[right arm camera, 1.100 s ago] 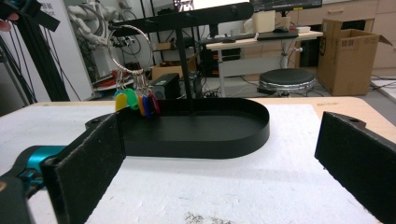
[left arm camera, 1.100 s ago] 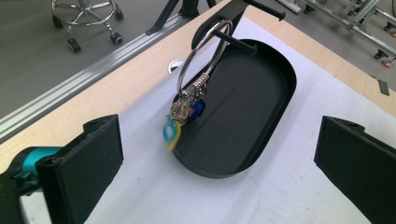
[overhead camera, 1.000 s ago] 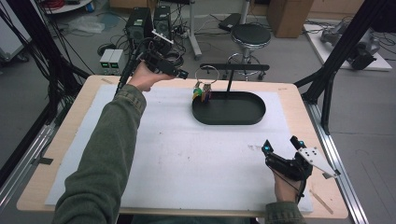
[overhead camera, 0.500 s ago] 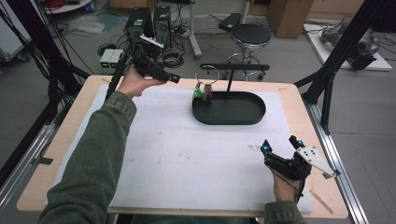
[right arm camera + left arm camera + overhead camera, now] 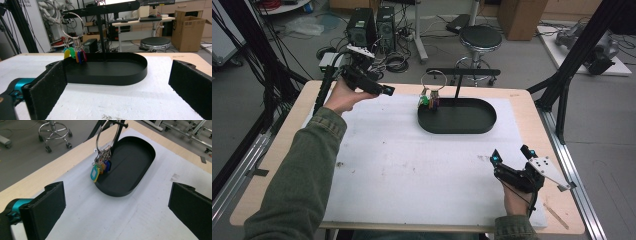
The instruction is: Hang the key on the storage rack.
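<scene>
A black oval tray sits at the far middle of the white mat. A black stand rises from it, and a metal key ring with several coloured key tags hangs from the stand's bar over the tray's left end. My left gripper is held above the table's far left, open and empty, pointing at the tags and tray. My right gripper rests open and empty near the front right, facing the tray and ring.
A white mat covers most of the wooden table. Black frame posts stand at both table sides. A stool and computer towers are on the floor behind the far edge.
My left gripper has drawn back to the left and a little nearer, away from the key ring stand. The right gripper has stayed where it was.
</scene>
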Tool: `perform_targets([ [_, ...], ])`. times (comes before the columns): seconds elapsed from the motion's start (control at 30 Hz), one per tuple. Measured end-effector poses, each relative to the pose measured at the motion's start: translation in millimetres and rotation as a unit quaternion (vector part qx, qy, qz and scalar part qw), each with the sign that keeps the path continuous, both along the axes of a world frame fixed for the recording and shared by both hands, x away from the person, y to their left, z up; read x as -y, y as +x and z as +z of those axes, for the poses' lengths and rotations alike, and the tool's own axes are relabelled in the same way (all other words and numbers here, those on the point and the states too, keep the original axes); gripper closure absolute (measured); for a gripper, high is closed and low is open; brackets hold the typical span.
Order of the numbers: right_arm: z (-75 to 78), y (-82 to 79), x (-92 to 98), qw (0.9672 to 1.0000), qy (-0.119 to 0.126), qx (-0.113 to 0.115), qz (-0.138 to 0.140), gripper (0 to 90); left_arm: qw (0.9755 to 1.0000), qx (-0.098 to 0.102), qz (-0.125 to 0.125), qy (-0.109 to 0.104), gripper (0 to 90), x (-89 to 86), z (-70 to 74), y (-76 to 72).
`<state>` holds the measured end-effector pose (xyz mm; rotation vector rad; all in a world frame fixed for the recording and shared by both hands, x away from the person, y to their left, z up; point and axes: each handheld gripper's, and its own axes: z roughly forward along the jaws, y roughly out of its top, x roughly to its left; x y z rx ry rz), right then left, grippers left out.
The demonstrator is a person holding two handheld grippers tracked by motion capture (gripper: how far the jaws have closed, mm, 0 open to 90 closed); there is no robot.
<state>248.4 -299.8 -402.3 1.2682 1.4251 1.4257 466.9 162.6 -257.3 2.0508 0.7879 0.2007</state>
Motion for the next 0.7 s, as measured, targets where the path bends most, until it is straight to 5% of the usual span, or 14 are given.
perform_targets([
  [0.7, -0.3, 0.8, -1.7, 1.0, -0.004, -0.001, 0.002, 0.6, 0.9997, -0.023, -0.007, -0.004, 1.7, -32.7, -28.9, -26.6],
])
